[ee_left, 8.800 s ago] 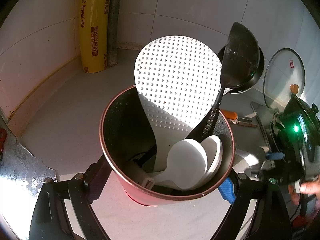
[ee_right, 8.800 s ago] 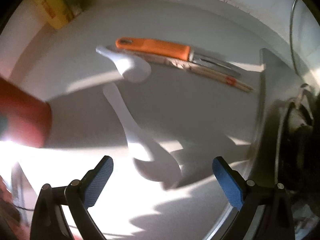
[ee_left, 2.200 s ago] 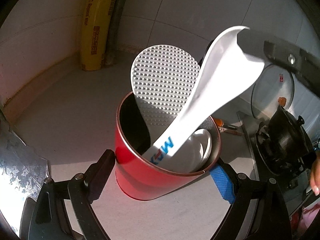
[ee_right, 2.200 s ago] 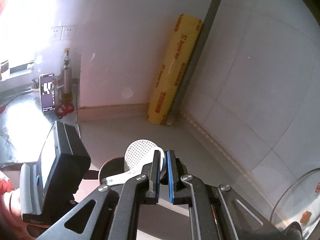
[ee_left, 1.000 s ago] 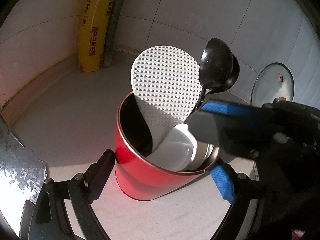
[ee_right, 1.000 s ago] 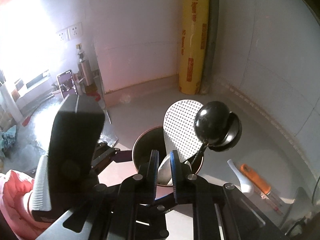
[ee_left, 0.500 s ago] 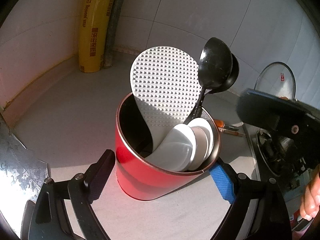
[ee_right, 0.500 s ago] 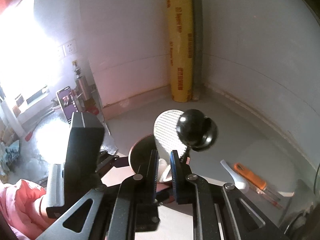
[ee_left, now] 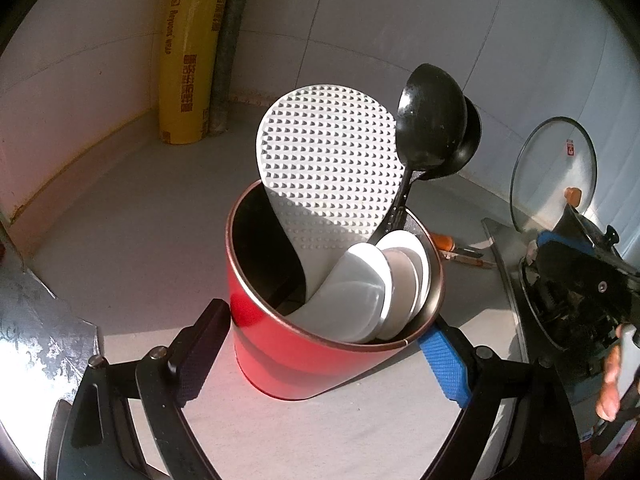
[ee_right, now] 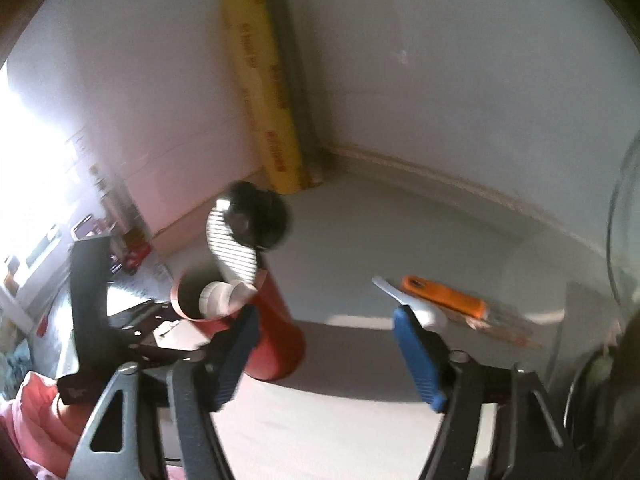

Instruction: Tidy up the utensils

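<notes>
Red holder (ee_left: 304,356) gripped btwn left gripper (ee_left: 324,356), right gripper (ee_right: 326,346) just opened, empty.

- The utensil holder (ee_left: 320,344) stands on the counter (ee_left: 132,248), between the two fingers of the left gripper (ee_left: 324,356).
- In the holder, the rice paddle (ee_left: 328,168) stands at the back, the ladle (ee_left: 432,128) just to its right, and the soup spoons (ee_left: 368,284) lie in front, against the right wall.
- Behind it, in the wall corner, a roll of wrap (ee_left: 188,52) stands upright.
- To the right on the counter lie a knife (ee_right: 444,296) and a loose spoon (ee_right: 412,304), side by side.
- Further right a glass lid (ee_left: 556,176) leans against the wall, above the stove (ee_left: 560,300).
</notes>
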Demonstrator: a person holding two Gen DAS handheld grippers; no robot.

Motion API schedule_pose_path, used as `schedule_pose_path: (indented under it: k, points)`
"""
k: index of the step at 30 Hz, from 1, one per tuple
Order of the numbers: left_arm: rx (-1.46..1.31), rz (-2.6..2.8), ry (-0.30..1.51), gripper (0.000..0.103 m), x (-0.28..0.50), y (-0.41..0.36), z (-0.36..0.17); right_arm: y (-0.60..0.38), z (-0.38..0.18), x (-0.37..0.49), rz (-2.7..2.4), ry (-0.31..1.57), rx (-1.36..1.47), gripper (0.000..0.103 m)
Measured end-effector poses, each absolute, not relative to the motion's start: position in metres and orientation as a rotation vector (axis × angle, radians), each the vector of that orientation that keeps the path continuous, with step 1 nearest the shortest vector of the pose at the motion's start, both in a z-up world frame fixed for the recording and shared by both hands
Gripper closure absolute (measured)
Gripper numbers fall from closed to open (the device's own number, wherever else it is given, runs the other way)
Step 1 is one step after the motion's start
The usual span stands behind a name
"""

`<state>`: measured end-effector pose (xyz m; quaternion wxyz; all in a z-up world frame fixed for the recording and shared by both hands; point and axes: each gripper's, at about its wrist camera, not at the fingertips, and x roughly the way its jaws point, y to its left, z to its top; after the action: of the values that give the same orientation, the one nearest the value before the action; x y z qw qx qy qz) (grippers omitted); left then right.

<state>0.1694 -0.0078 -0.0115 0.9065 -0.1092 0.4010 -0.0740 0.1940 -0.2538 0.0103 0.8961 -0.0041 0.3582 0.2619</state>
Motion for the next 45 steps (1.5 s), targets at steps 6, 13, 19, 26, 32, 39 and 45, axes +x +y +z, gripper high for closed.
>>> schedule_pose_path:
  k: [6,13,19,26,32,39,45]
  points:
    - [-0.225,-0.153,0.834,0.011,0.168,-0.009,-0.012,-0.290,-0.013,0.209,0.435,0.798,0.089,0.000]
    - [-0.226,-0.152,0.836,0.011,0.170,-0.009,-0.013,-0.314,-0.030,0.223,0.348,0.792,0.156,0.000]
    - [-0.227,-0.147,0.834,0.011,0.171,-0.008,-0.014,-0.315,-0.045,0.233,0.340,0.826,0.130,0.000]
    - [-0.212,-0.151,0.843,0.011,0.173,-0.009,-0.014,-0.314,-0.075,0.251,0.364,0.923,0.125,0.000]
    - [-0.200,-0.148,0.849,0.011,0.174,-0.010,-0.014,-0.292,-0.093,0.273,0.353,0.981,0.024,0.000]
    - [-0.190,-0.141,0.863,0.011,0.175,-0.012,-0.014,-0.264,-0.105,0.298,0.253,0.989,-0.180,0.000]
    - [-0.194,-0.135,0.878,0.011,0.178,-0.012,-0.016,-0.247,-0.107,0.309,0.218,0.977,-0.344,0.001]
